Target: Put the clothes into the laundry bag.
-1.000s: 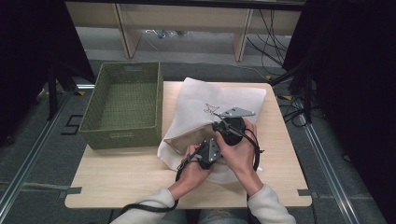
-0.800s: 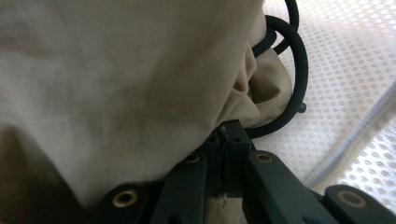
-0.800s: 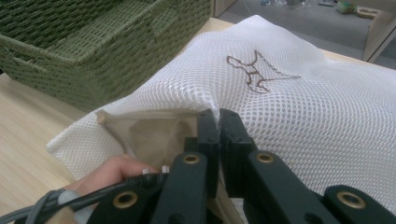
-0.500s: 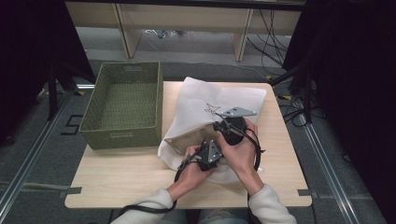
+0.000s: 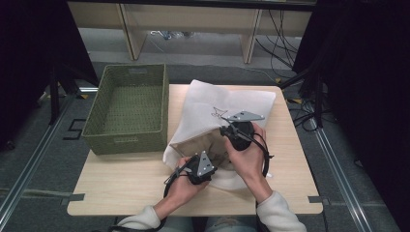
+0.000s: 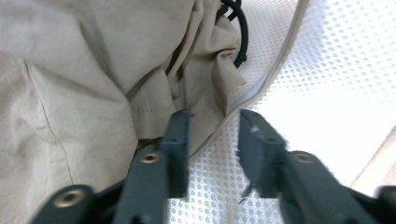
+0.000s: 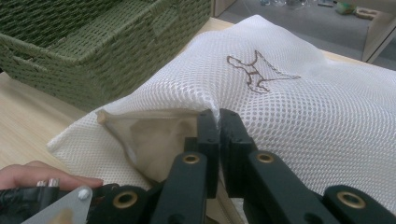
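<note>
**Garment is still inside the bag, pulling out not yet begun**

Beside the green basket (image 5: 128, 113), which I see empty, the white mesh bag (image 5: 227, 104) lies on the table (image 5: 121, 181). My right gripper (image 7: 218, 116) pinches the bag's upper edge and holds the mouth up. My left gripper (image 6: 212, 140) has just been closing, with jaws half apart at the mouth near the beige garment (image 6: 79, 70), gripping nothing.

Even overhead light, dark surroundings; the white bag (image 6: 336, 93) glares, and close-ups blur slightly.
</note>
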`<state>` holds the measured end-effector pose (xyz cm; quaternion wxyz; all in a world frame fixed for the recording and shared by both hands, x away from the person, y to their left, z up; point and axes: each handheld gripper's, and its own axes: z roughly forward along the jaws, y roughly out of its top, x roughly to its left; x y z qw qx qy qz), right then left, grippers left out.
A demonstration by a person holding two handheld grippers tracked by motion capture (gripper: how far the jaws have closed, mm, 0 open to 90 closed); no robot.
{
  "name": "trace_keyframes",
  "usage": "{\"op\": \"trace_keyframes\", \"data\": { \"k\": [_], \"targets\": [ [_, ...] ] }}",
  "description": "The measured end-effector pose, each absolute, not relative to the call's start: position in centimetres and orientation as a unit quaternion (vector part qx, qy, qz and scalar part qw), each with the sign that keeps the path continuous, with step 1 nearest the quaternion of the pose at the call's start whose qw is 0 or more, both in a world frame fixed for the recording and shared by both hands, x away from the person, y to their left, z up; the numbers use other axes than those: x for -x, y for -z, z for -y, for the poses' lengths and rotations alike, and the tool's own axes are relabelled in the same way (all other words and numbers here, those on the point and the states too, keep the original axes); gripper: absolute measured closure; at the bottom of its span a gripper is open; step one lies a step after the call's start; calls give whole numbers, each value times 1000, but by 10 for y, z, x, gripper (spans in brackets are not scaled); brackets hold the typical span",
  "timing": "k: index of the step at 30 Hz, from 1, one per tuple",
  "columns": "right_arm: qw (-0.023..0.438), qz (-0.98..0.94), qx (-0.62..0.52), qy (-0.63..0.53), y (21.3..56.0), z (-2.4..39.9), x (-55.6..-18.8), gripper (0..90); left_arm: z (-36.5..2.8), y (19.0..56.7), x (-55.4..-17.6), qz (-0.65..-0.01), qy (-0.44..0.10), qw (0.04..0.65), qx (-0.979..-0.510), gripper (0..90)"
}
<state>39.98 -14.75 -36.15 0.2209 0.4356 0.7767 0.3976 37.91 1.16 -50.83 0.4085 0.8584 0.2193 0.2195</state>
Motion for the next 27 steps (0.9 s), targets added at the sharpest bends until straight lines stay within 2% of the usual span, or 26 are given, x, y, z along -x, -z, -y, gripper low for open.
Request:
{"op": "trace_keyframes", "data": {
  "k": [7, 12, 13, 14, 16, 23, 25, 27],
  "targets": [
    [224, -778, -431, -398, 361, 148, -400, 885, 4, 513, -388, -210, -227, 393, -866, 775],
    [226, -779, -427, -399, 361, 149, -400, 885, 16, 519, -399, -235, -197, 403, -862, 802],
    [223, -778, -432, -399, 360, 148, -399, 885, 19, 519, -401, -245, -199, 413, -854, 804],
    [223, -777, -432, -401, 360, 148, -399, 885, 16, 516, -405, -226, -203, 384, -872, 806],
    [223, -777, -432, -400, 360, 149, -400, 885, 17, 515, -409, -231, -207, 376, -873, 811],
    [229, -777, -430, -397, 359, 150, -399, 885, 19, 510, -406, -248, -210, 410, -852, 814],
    [228, -775, -432, -401, 360, 149, -399, 885, 15, 508, -409, -231, -221, 380, -868, 816],
    [228, -773, -431, -405, 360, 148, -399, 885, 12, 510, -410, -239, -217, 383, -866, 821]
  ]
}}
